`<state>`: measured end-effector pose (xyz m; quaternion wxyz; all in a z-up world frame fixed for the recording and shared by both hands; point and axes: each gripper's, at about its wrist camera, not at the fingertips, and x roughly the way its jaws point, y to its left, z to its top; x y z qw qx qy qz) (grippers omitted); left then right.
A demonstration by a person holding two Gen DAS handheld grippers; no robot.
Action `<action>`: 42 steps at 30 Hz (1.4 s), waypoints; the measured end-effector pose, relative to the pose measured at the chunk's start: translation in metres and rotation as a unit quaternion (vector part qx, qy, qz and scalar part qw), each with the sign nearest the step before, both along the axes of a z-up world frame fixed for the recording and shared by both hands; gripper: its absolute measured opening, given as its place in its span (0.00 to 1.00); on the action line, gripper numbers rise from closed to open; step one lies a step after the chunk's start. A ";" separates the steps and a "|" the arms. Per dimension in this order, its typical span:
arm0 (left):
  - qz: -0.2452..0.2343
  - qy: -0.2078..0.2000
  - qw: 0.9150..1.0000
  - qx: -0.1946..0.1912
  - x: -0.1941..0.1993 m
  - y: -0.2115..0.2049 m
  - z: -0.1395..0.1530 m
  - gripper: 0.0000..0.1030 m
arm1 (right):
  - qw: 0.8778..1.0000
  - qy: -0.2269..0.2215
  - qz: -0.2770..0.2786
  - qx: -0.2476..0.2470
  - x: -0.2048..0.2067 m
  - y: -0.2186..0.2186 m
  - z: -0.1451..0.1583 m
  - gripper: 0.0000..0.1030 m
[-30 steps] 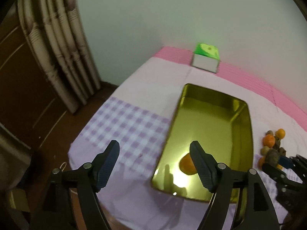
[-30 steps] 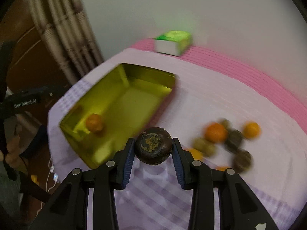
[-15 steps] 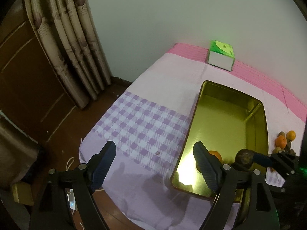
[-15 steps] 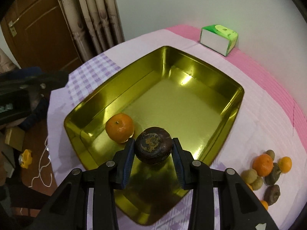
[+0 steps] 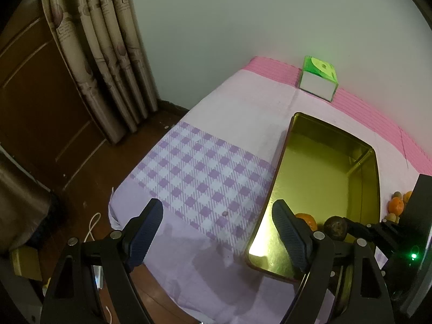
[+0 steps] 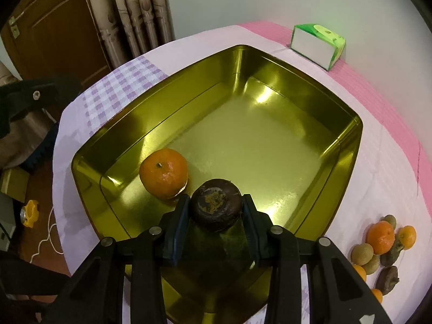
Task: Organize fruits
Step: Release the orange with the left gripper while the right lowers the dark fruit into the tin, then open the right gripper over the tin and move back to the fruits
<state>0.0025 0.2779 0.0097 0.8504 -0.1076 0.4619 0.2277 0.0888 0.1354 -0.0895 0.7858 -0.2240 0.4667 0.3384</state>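
Your right gripper [image 6: 216, 210] is clamped on the dark brown round fruit [image 6: 216, 203], low inside the shiny gold metal tray [image 6: 348, 145]. The orange mandarin [image 6: 164, 172] sits just ahead-left; releasing here risks knocking or rolling into it. Your left gripper [image 5: 216, 232] stands apart, holding nothing.

Fruit pile [image 6: 383, 253] cut off (lower right); tangerine [image 5: 306, 220] half hidden

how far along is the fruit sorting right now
Early stage. Done: one orange already sits inside the gold tray. In hand: the right gripper is shut on a dark round fruit, held over the tray beside that orange, not yet released. The left gripper is open and empty. Left: the pile of small fruits on the cloth beside the tray.
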 end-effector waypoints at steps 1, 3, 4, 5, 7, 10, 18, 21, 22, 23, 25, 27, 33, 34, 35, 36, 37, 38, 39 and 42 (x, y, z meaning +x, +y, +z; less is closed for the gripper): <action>0.000 0.000 1.000 -0.001 0.000 0.000 0.000 0.81 | 1.000 0.000 0.000 -0.001 0.000 0.000 0.000 0.35; 0.001 0.001 1.000 -0.002 0.000 0.000 -0.001 0.81 | 1.000 0.002 -0.003 -0.002 0.001 0.000 -0.001 0.35; 0.001 0.000 1.000 -0.002 0.000 0.000 -0.001 0.81 | 1.000 0.003 -0.005 -0.002 0.001 -0.001 -0.002 0.35; 0.001 0.000 1.000 -0.003 0.000 -0.001 -0.001 0.81 | 1.000 0.002 -0.004 -0.003 0.001 0.000 -0.002 0.35; 0.000 0.001 1.000 -0.002 0.000 -0.001 -0.001 0.81 | 1.000 0.002 -0.003 -0.004 0.001 0.000 -0.002 0.35; 0.000 -0.001 1.000 -0.001 0.000 -0.001 -0.001 0.81 | 1.000 0.003 -0.004 -0.002 0.001 0.000 -0.002 0.36; -0.013 -0.005 1.000 0.005 0.002 -0.009 -0.001 0.81 | 1.000 0.003 -0.010 0.014 0.001 -0.004 0.003 0.36; -0.021 -0.008 1.000 0.006 0.003 -0.012 0.000 0.81 | 1.000 0.002 -0.016 0.026 0.000 -0.008 0.011 0.36; -0.024 -0.009 1.000 0.006 0.003 -0.013 0.000 0.81 | 0.999 0.001 -0.017 0.030 0.000 -0.010 0.013 0.36; -0.025 -0.010 1.000 0.006 0.002 -0.013 0.000 0.81 | 0.999 0.000 -0.019 0.035 -0.001 -0.012 0.016 0.36; -0.030 -0.016 0.999 0.004 0.002 -0.014 0.001 0.81 | 0.999 -0.003 -0.023 0.045 -0.003 -0.017 0.023 0.38; -0.037 -0.018 0.999 0.001 0.003 -0.016 0.002 0.81 | 0.998 -0.006 -0.029 0.061 -0.007 -0.026 0.032 0.38; -0.064 -0.018 0.998 0.002 0.005 -0.026 0.002 0.81 | 0.993 -0.021 -0.064 0.092 -0.015 -0.074 0.054 0.41; -0.069 -0.017 0.997 0.001 0.006 -0.028 0.001 0.81 | 0.993 -0.026 -0.072 0.094 -0.015 -0.085 0.057 0.42; -0.072 -0.015 0.997 0.001 0.006 -0.030 0.001 0.81 | 0.992 -0.032 -0.081 0.094 -0.015 -0.096 0.059 0.42; -0.073 -0.012 0.997 0.004 0.006 -0.031 0.000 0.81 | 0.991 -0.038 -0.091 0.091 -0.016 -0.106 0.061 0.42; -0.074 -0.012 0.997 0.005 0.006 -0.032 0.000 0.81 | 0.990 -0.042 -0.101 0.089 -0.014 -0.117 0.062 0.42; -0.075 -0.012 0.997 0.005 0.006 -0.032 0.000 0.81 | 0.989 -0.043 -0.114 0.089 -0.012 -0.131 0.062 0.42; -0.076 -0.012 0.997 0.004 0.006 -0.033 0.001 0.81 | 0.987 -0.041 -0.126 0.090 -0.010 -0.145 0.062 0.42; -0.077 -0.010 0.997 0.006 0.006 -0.034 0.000 0.81 | 0.982 -0.043 -0.164 0.079 -0.006 -0.181 0.055 0.42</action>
